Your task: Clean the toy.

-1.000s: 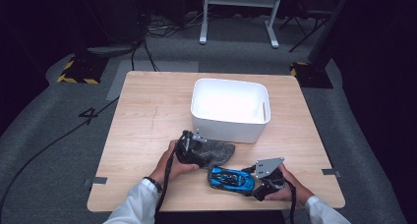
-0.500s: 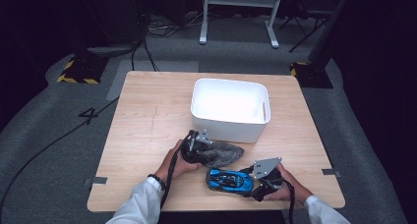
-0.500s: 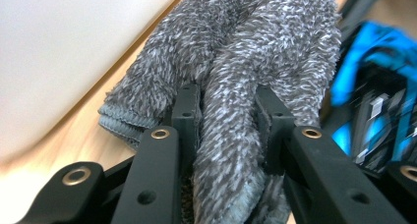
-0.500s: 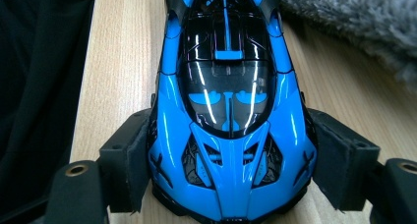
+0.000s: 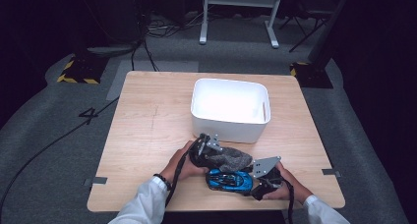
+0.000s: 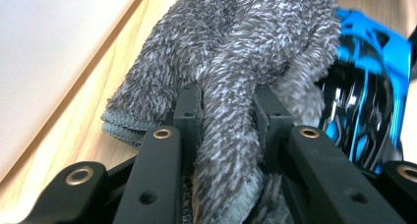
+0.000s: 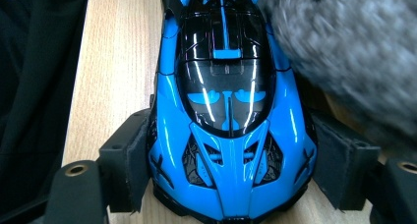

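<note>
A fuzzy grey cloth lies bunched on the wooden table, just in front of the white bin. My left gripper is shut on a fold of the cloth; its jaws have just been closing, and the pads pinch the fabric between them. A glossy blue and black toy car sits right beside the cloth near the front edge. My right gripper is shut on the car, one pad pressed to each side. The cloth overlaps the car's far end.
An empty white plastic bin stands at the middle of the table, close behind the cloth. The table's front edge is just below the car. Dark floor, cables and stand legs surround the table.
The left gripper's jaws closed on the grey cloth and carried it slightly right, toward the car. The right gripper and the car stayed put.
</note>
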